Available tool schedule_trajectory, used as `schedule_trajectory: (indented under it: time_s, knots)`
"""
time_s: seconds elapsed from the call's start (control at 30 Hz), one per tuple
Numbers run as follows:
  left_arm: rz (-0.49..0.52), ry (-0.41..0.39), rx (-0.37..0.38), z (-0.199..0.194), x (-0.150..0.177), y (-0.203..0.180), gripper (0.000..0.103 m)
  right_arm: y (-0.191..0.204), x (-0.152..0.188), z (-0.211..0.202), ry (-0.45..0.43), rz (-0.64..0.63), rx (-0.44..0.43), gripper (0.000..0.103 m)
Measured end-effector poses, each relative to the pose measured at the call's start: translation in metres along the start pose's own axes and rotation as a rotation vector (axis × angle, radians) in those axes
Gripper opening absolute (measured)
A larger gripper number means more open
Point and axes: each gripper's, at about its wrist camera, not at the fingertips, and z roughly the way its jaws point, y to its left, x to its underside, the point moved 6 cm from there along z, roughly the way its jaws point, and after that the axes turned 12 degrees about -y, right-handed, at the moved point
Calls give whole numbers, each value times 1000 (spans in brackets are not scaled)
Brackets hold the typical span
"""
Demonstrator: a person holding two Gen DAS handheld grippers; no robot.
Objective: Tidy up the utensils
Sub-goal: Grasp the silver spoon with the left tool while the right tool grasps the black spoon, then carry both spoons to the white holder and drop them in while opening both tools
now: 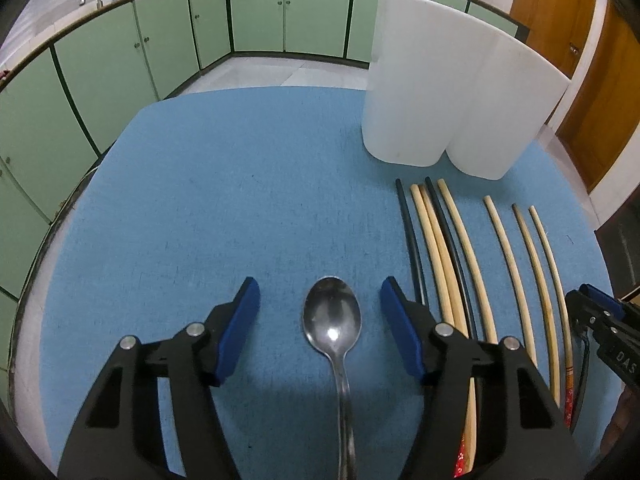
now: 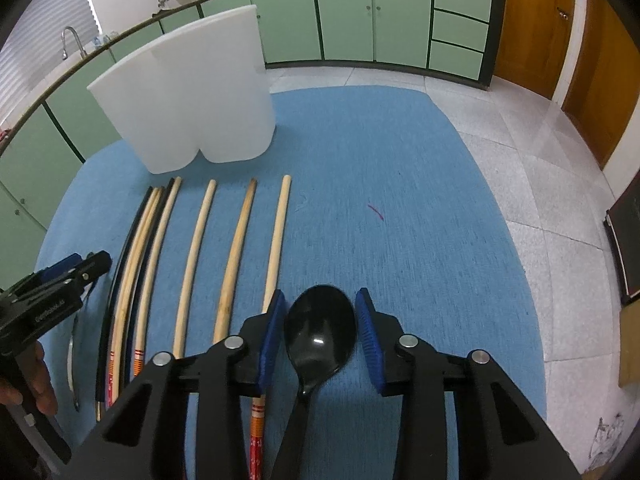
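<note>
A metal spoon (image 1: 333, 320) lies on the blue mat (image 1: 240, 200), bowl forward, between the open fingers of my left gripper (image 1: 320, 300), which do not touch it. A black plastic spoon (image 2: 320, 332) lies between the open fingers of my right gripper (image 2: 321, 306), close to both pads. Several wooden and black chopsticks (image 1: 460, 248) lie side by side between the two spoons; they also show in the right wrist view (image 2: 196, 248). A white two-compartment holder (image 1: 452, 92) stands beyond them, also seen in the right wrist view (image 2: 192, 104).
The mat (image 2: 400, 200) covers a round table. Green cabinets (image 1: 260, 12) and a tiled floor (image 2: 540, 160) lie beyond. The right gripper shows at the left view's right edge (image 1: 600, 320); the left gripper shows at the right view's left edge (image 2: 60, 280).
</note>
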Motion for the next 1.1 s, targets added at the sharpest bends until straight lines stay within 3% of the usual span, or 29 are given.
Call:
schedule_trajectory:
  time_s: [0.27,0.47,0.67,1.1]
  knots:
    - [-22,-12,34,-6,4,-2,27,1,2,-2,-11,-9,-12,34]
    - [-34,-42,73,-18,5,-2,27,-2,-2,-18,-80,-32,-37,34]
    - [-56,-171,104,-53,-5,6,27,-12,-17,-44,-197,0,-65,34]
    - [-65,-392,84,-109,-25,11,26,-1,-51,-98,-412,-26,-104,33]
